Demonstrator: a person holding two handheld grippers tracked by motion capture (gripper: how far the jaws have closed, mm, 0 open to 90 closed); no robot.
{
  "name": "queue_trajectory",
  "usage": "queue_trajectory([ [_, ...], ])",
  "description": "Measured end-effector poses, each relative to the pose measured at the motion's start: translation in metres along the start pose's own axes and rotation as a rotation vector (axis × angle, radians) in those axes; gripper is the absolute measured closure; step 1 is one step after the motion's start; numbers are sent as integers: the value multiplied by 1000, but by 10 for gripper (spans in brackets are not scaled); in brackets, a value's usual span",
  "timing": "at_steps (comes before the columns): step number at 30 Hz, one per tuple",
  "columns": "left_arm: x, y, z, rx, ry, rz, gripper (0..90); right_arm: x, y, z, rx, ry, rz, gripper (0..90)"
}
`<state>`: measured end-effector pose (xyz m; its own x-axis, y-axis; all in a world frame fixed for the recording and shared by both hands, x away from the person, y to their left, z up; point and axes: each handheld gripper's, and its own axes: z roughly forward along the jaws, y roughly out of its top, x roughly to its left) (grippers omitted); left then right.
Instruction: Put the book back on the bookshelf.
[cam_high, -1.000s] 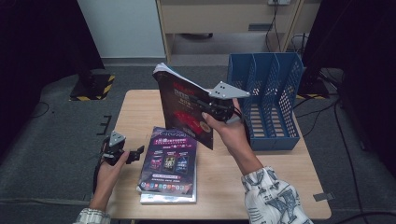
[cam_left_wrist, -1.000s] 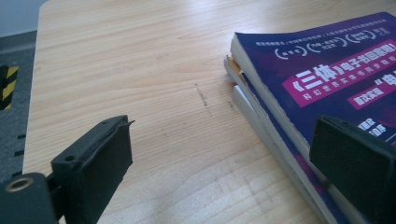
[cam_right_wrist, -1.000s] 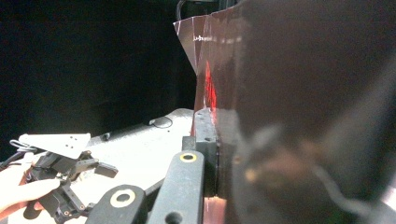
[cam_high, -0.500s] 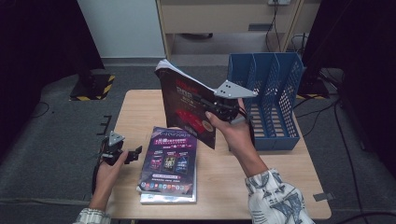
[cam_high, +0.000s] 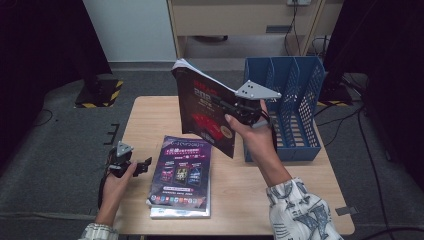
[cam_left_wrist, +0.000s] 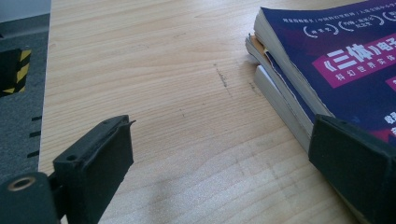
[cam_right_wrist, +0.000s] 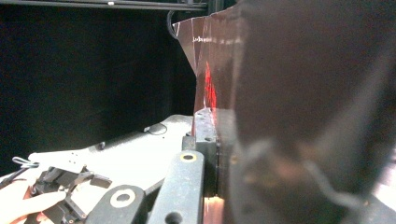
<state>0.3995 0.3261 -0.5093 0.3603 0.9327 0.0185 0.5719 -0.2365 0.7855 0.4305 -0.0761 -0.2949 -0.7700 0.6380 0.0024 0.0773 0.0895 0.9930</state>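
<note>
On the wooden table (cam_high: 150, 115), the right gripper (cam_high: 235, 111) pinches a dark book (cam_high: 205, 112) upright, just left of the blue file rack (cam_high: 295, 100), while the left gripper (cam_high: 137, 166) rests spread beside the near book stack (cam_high: 182, 175).

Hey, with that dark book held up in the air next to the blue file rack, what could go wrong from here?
The right hand-held gripper pinches the raised book at one edge only, so it may sag, fan open or slip. Tilted as it is, its corner might catch a divider of the blue rack on the way in. The left hand-held gripper, open beside the book stack, might nudge it.
</note>
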Motion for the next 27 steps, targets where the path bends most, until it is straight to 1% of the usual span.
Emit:
queue_trajectory([
  [2,0,0,0,0,0,0,62,-1,0,-1,-1,-3,2,870],
  [3,0,0,-1,2,0,4,62,-5,2,-5,-1,-10,9,870],
  [9,0,-1,1,7,8,3,62,-10,6,-16,-3,-35,19,870],
  [12,1,-2,0,8,10,0,62,-14,10,-23,-8,-47,27,869],
  [17,2,-2,0,6,11,-10,62,-19,14,-33,-8,-68,26,870],
  [22,2,-3,1,9,11,-9,62,-26,16,-47,-5,-89,27,869],
  [27,2,-3,0,7,11,-12,62,-36,16,-59,0,-118,30,869],
])
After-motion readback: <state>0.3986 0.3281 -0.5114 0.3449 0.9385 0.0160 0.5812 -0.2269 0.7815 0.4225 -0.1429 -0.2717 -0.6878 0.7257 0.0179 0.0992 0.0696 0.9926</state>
